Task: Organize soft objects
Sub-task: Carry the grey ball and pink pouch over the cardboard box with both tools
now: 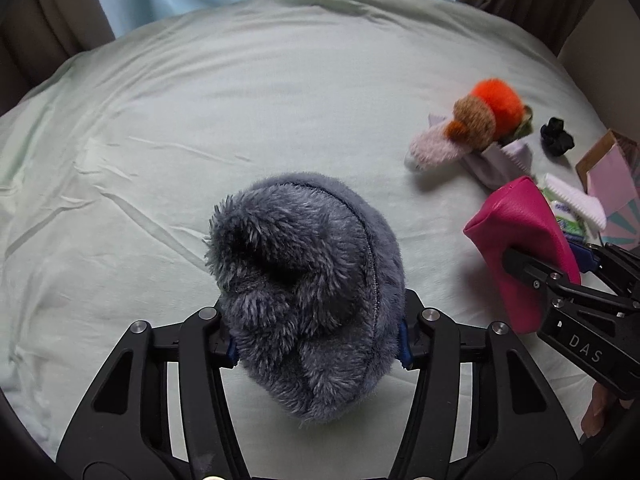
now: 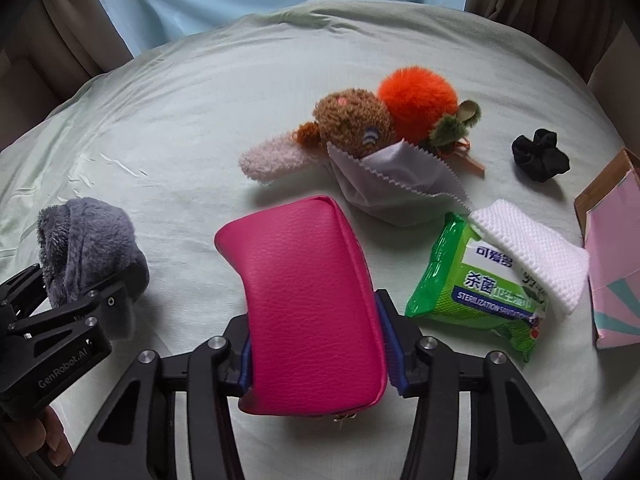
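Observation:
My left gripper (image 1: 318,346) is shut on a grey fluffy plush item (image 1: 308,280) and holds it above the pale green bed sheet (image 1: 200,120). My right gripper (image 2: 316,368) is shut on a pink leather pouch (image 2: 308,300), also above the sheet. In the left wrist view the pouch (image 1: 520,240) and the right gripper (image 1: 560,280) show at the right. In the right wrist view the grey plush (image 2: 88,240) and the left gripper (image 2: 60,304) show at the left.
Ahead on the sheet (image 2: 180,120) lie a brown and orange plush toy (image 2: 380,116), a pink fuzzy piece (image 2: 272,160), a white cloth (image 2: 396,184), a black scrunchie (image 2: 540,154), a green wipes pack (image 2: 476,284), a white mesh cloth (image 2: 532,248) and a pink box (image 2: 612,248).

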Demonstrator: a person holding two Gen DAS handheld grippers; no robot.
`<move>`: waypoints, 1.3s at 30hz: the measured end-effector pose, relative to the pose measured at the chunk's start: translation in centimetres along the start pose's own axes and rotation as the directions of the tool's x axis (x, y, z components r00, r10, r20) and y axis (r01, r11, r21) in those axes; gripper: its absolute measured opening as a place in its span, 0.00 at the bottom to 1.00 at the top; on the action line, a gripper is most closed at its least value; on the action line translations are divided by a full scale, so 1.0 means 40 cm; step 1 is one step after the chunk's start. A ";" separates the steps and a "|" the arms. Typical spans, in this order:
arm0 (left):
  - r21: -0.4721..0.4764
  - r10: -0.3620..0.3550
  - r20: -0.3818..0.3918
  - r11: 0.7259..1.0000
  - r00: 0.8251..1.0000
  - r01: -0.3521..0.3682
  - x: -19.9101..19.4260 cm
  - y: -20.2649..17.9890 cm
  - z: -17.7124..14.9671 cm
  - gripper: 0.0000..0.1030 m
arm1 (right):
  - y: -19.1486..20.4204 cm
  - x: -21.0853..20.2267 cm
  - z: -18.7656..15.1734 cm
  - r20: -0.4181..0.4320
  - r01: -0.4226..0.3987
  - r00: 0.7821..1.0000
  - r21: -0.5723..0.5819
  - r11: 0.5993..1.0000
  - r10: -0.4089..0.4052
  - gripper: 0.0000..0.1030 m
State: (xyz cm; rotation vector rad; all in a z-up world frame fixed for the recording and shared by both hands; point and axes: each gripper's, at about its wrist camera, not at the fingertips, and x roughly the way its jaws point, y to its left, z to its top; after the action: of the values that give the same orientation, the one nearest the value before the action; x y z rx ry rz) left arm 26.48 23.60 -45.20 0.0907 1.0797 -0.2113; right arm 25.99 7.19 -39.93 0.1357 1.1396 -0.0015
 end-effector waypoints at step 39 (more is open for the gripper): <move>0.001 -0.081 0.154 0.997 0.985 0.081 -0.552 -0.948 0.279 0.50 | -0.819 -0.709 0.121 0.166 -0.008 0.986 0.132 0.991 -0.014 0.45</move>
State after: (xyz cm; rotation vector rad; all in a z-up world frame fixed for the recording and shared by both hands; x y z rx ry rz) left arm 17.95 -12.60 -19.36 0.0254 0.9307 -0.2843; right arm 16.18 -27.76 -15.77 0.2475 0.9718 -0.0902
